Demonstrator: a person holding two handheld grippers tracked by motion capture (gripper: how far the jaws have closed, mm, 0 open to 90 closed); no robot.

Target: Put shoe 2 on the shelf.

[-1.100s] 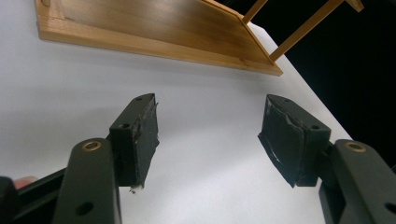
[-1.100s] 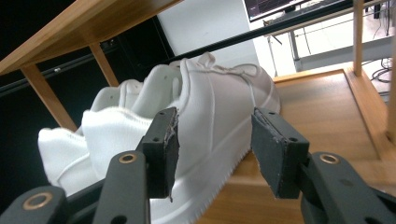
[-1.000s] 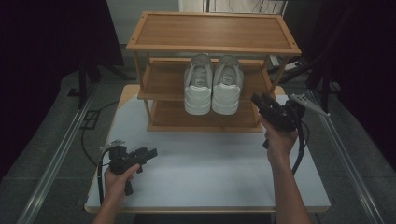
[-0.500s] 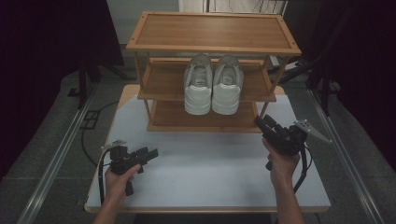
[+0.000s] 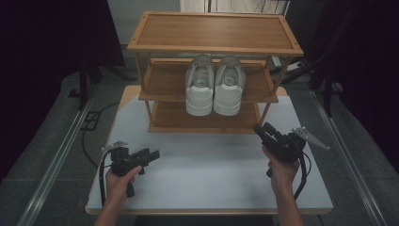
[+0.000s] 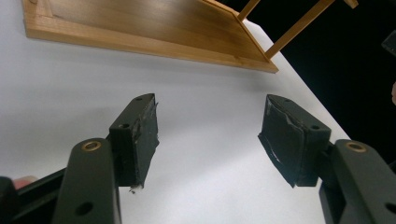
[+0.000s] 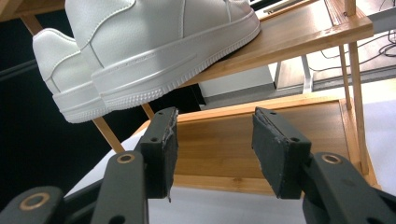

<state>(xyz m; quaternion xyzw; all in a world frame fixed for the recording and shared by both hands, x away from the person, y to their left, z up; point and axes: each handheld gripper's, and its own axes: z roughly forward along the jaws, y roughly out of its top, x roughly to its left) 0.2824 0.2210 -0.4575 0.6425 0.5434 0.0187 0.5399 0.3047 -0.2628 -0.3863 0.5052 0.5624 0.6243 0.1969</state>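
**Entry: white shoes, middle shelf, not yet gripped**

Right gripper (image 5: 263, 133): jaws wide, empty, low before the rack (image 5: 214, 47), angled up at the shoes (image 5: 214, 89). Left gripper (image 5: 151, 154): jaws wide, empty, over the desk (image 5: 207, 179). Shoes: side by side, heels overhanging. Advice: take one heel squarely and clear the posts.

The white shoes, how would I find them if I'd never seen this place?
Look for the wooden rack with three shelves standing at the far side of the white table. On its middle shelf sits the pair of white shoes, side by side, heels toward the person. Nothing else rests on any shelf.
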